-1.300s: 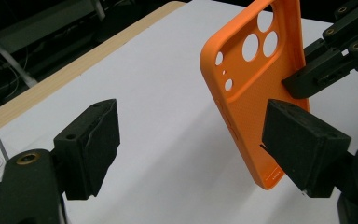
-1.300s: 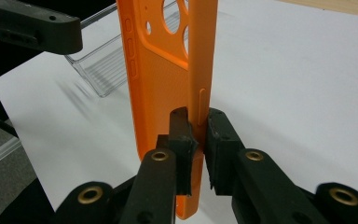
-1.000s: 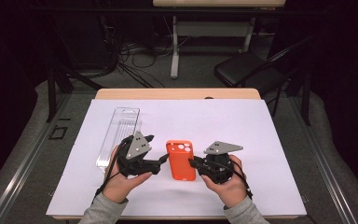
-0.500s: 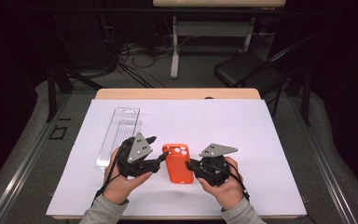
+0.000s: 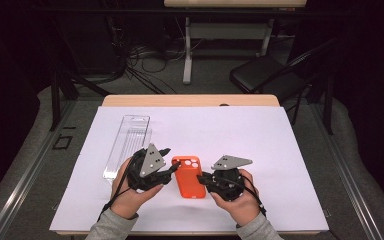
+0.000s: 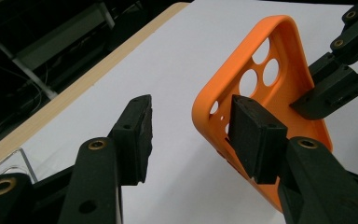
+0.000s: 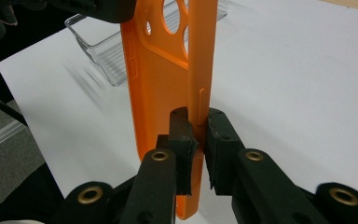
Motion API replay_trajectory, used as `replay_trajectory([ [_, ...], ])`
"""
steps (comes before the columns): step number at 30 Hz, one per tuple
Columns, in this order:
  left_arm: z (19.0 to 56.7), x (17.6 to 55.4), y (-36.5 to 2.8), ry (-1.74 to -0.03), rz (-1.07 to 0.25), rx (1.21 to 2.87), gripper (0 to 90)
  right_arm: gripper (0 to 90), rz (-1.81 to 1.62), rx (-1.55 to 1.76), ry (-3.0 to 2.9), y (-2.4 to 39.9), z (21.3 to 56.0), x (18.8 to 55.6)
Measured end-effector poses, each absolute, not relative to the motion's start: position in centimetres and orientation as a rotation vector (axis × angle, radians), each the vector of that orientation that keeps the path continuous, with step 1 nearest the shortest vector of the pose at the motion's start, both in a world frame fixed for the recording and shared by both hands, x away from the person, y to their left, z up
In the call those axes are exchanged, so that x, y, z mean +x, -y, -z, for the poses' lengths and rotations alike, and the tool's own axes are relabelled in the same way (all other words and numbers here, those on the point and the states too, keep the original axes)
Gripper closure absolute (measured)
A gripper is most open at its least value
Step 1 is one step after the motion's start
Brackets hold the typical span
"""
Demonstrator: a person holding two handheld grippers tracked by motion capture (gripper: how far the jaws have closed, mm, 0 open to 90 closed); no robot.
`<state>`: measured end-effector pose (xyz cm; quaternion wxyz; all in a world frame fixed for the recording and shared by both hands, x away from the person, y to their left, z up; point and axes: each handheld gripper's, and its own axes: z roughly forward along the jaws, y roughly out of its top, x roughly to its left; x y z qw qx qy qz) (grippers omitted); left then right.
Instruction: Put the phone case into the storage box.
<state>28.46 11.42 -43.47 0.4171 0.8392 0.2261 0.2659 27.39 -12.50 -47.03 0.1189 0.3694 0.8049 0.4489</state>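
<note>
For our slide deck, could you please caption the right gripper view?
Right gripper clamps the rim of an orange case, with a clear tray behind.

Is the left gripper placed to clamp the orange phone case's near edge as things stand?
Probably yes. The left gripper has been closing, one pad inside the phone case, the other still clear outside; nothing lies between. The right gripper holds the opposite wall.

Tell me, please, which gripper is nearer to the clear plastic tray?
Left. The left gripper sits just beside the clear plastic tray's near end; the right gripper is farther off, beyond the orange phone case it pinches.
</note>
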Motion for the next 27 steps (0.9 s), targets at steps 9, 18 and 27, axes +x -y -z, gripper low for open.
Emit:
replay_trajectory([
  [9,43.59,28.41,-11.33,-0.554,-0.650,2.121,58.5,81.8,-1.303,1.069,-2.366,12.20,47.16,27.27],
  [18,43.52,28.35,-11.39,-0.567,-0.634,2.134,66.7,81.8,-1.296,1.064,-2.366,12.06,47.19,27.19],
  [27,43.45,28.28,-11.42,-0.573,-0.633,2.141,72.2,81.8,-1.295,1.067,-2.367,12.11,47.25,27.24],
])
